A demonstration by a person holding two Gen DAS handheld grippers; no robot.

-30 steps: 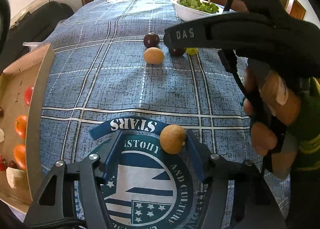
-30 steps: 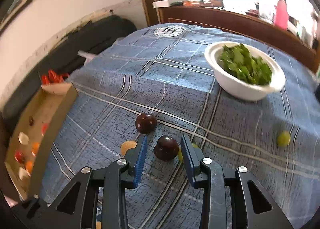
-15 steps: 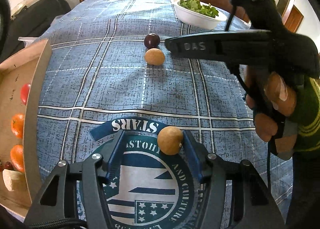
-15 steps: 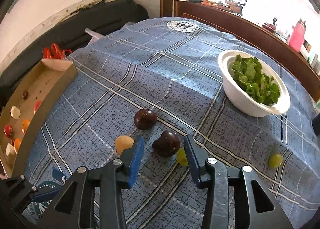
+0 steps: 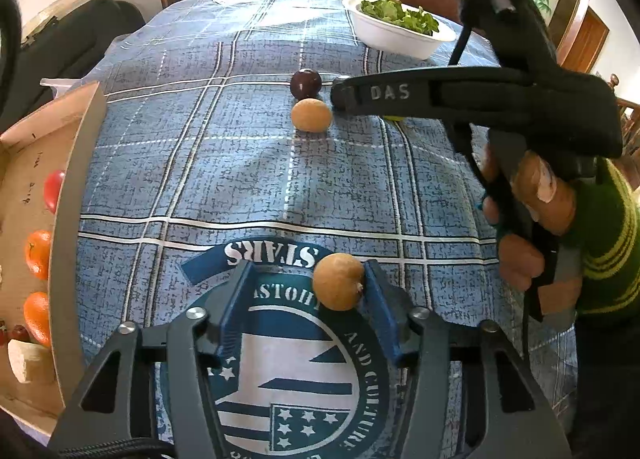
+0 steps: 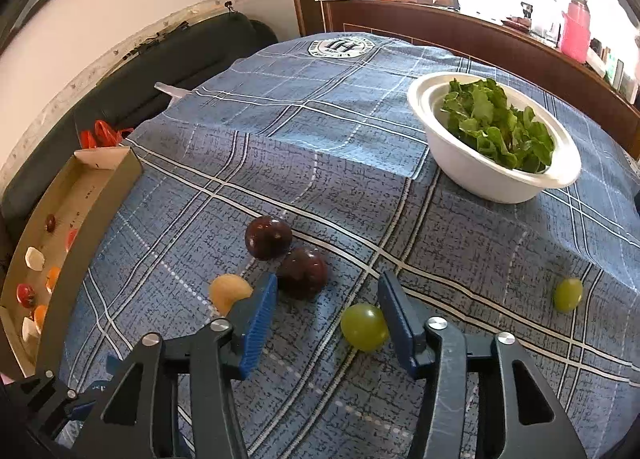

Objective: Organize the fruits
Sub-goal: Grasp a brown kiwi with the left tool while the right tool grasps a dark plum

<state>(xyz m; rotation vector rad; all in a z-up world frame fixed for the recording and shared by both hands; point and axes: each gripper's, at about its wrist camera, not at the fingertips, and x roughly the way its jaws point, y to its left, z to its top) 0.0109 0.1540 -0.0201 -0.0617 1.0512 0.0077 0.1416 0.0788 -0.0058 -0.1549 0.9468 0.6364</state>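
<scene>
Closing in, the left gripper [image 5: 304,295] has a round tan fruit [image 5: 338,281], perhaps a longan, lying on the blue tablecloth [image 5: 240,163] hard against its right-hand pad, with a wide gap to the other pad, so nothing is clamped yet. The right gripper [image 6: 326,307] has been opening: a green grape [image 6: 364,326] lies just beside its right-hand pad, apparently touching it, and a dark plum [image 6: 302,273] lies beyond its left fingertip, ungripped. The cardboard box [image 5: 72,187] of sorted fruit lies on the left gripper's side, making that hand the nearer carrier.
</scene>
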